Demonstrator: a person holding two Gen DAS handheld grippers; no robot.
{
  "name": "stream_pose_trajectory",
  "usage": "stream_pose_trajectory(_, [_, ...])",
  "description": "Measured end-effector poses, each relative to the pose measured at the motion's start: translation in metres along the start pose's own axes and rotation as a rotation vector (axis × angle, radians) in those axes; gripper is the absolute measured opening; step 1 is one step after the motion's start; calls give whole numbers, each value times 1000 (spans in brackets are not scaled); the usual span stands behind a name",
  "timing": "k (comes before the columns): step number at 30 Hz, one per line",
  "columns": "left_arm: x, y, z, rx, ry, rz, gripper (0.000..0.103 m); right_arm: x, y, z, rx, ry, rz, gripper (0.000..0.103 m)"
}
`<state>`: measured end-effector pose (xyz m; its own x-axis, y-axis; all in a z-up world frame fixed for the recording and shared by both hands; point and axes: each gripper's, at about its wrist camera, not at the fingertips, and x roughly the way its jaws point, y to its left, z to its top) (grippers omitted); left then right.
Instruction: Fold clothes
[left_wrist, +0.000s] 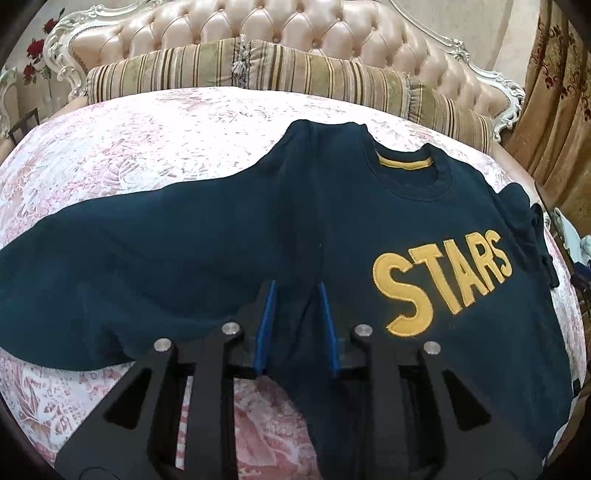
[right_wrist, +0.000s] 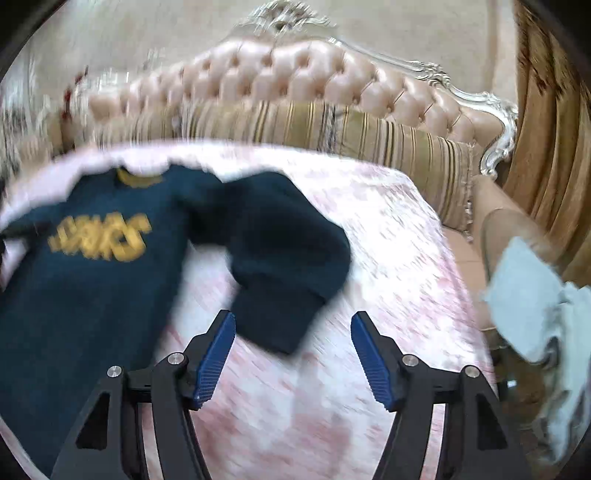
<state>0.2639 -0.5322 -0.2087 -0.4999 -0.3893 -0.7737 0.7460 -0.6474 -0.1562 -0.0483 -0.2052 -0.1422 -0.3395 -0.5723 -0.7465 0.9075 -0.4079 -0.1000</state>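
Observation:
A navy sweatshirt with yellow STARS lettering lies face up on the pink floral bedspread, its left sleeve spread out to the side. My left gripper is shut on a ridge of its fabric near the left armpit, and dark cloth fills the gap between the blue pads. The right wrist view is blurred. There the sweatshirt lies to the left with its right sleeve bent downward. My right gripper stands wide open just above the sleeve's cuff, its pads clear of the cloth.
Striped pillows lean on a tufted pink headboard at the far end of the bed. Brown patterned curtains hang at the right. A pale blue-grey cloth lies beyond the bed's right edge.

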Motion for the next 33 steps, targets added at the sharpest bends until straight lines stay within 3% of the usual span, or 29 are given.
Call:
stream_pose_trajectory(2, [1,-4,-1,18,-5,7,36,6,1,-5,-37,17,10,66])
stream_pose_trajectory(5, [3,-6,-1,22,-12,4,42,20,1,1,17,42,80,66])
stream_pose_trajectory(13, [3,-3,-1,10,-21,-14,42,38,-5,5,183,101,125,66])
stream_pose_trajectory(19, [3,-3,-1,7,-25,-14,42,45,-22,-1,373,97,127,67])
stream_pose_trajectory(21, [3,-3,0,3,-26,-17,42,46,-21,1,391,87,130,53])
stream_pose_trajectory(25, [3,-2,0,-3,-27,-20,42,50,-15,4,372,88,137,36])
stream_pose_trajectory(26, [3,-2,0,-3,-27,-21,42,51,-16,4,377,87,129,30])
stream_pose_trajectory(27, [3,-1,0,-4,-27,-23,42,52,-17,4,383,85,120,16])
stream_pose_trajectory(30, [3,0,0,-12,-27,-30,42,46,-21,5,372,60,100,5])
stream_pose_trajectory(33, [3,2,1,-28,-25,-41,42,30,-35,14,319,20,-26,5])
